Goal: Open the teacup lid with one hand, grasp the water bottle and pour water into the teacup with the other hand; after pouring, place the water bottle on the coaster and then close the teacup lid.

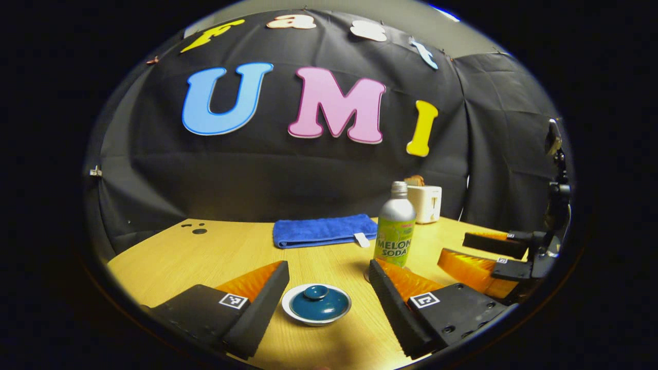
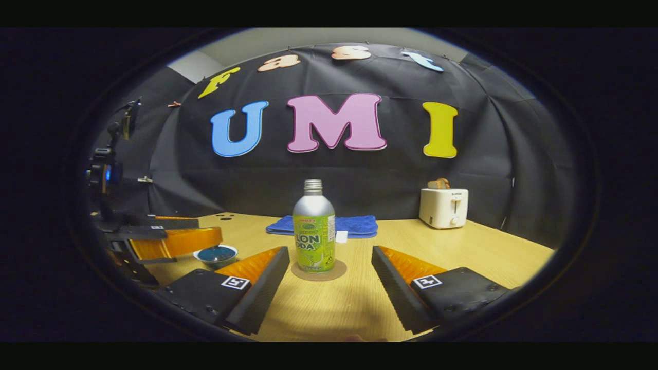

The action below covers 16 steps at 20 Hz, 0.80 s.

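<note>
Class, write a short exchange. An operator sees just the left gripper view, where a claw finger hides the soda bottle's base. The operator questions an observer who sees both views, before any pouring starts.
Operator: The foot of the bottle is covered in my view. What is it standing on?
Observer: In the right gripper view it stands upright on a round brown coaster.
Operator: I see the right claw side-on. Is it lined up with the bottle?
Observer: Yes. In the right gripper view the claw is open, with the bottle centred ahead between its two fingers and touching neither.
</note>
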Motion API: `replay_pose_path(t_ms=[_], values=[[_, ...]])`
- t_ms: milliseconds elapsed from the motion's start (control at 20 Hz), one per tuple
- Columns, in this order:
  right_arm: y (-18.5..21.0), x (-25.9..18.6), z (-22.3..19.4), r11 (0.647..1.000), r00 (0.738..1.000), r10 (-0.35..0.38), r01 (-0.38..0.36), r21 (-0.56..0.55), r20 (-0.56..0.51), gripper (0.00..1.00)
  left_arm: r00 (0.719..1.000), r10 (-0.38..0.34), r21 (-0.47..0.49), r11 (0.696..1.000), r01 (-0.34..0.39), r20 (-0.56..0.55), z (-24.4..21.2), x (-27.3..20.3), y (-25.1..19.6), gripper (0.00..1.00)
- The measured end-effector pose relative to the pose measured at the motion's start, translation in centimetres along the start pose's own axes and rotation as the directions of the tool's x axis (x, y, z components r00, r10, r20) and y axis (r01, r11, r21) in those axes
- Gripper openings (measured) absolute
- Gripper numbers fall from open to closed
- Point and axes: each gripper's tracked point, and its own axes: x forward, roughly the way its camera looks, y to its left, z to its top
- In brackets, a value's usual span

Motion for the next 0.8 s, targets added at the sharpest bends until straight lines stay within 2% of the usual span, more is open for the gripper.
replay_pose_path(t_ms=[300, 600, 800], values=[[-0.5, -1.5, 0.2, 0.999, 0.999, -0.047, 0.047, -0.001, 0.002, 0.99, 0.997, 0.076, 0.028, 0.997, -0.077, 0.024, -1.1, -3.9, -0.4, 0.99], [-0.4, -2.9, 0.1, 0.999, 0.999, -0.049, 0.049, -0.001, 0.004, 0.99, 0.995, 0.098, -0.007, 0.995, -0.098, 0.021, -2.1, -4.1, 0.1, 0.99], [-0.4, -2.9, 0.1, 0.999, 0.999, -0.050, 0.050, -0.001, 0.002, 0.99, 0.992, 0.125, 0.053, 0.990, -0.127, 0.034, -2.2, -4.0, 0.6, 0.98]])
